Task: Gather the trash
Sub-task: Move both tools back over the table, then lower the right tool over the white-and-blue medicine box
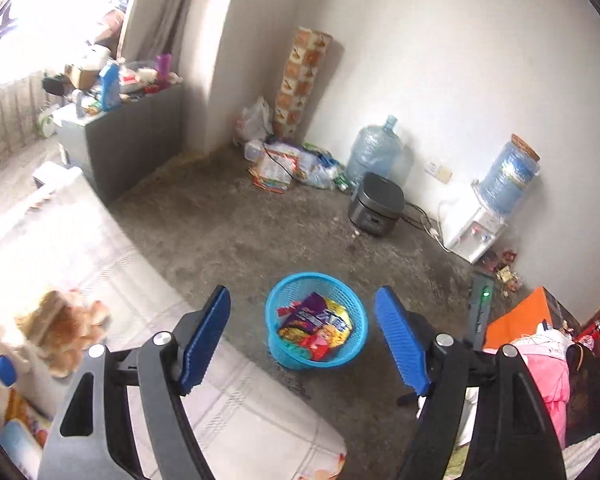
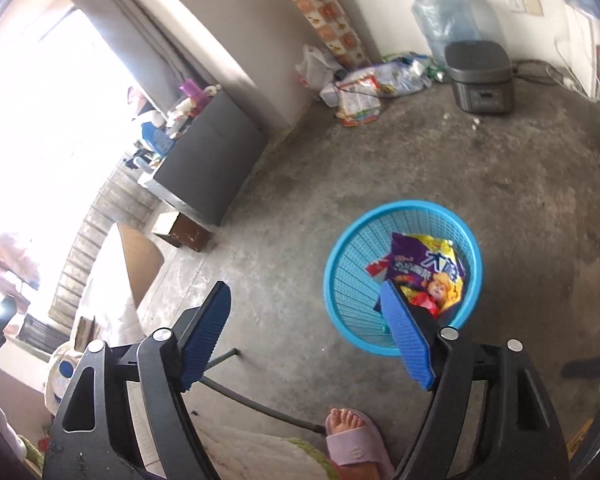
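A blue plastic basket [image 1: 274,300] stands on the concrete floor and holds several colourful snack wrappers [image 1: 320,322]. My left gripper [image 1: 304,336] is open and empty, held above the basket and the bed edge. In the right wrist view the same basket [image 2: 348,280] sits to the right of centre, with a purple and yellow wrapper [image 2: 424,268] inside. My right gripper [image 2: 306,336] is open and empty; its right finger [image 2: 406,340] overlaps the basket's near rim.
A bed with a pale checked cover [image 1: 100,256] fills the lower left, with bags and packets [image 1: 56,328] on it. A rice cooker [image 1: 376,210], water jugs [image 1: 374,152], a dispenser [image 1: 476,232] and a litter pile [image 1: 288,166] line the far wall. A foot in a slipper [image 2: 352,440] is near.
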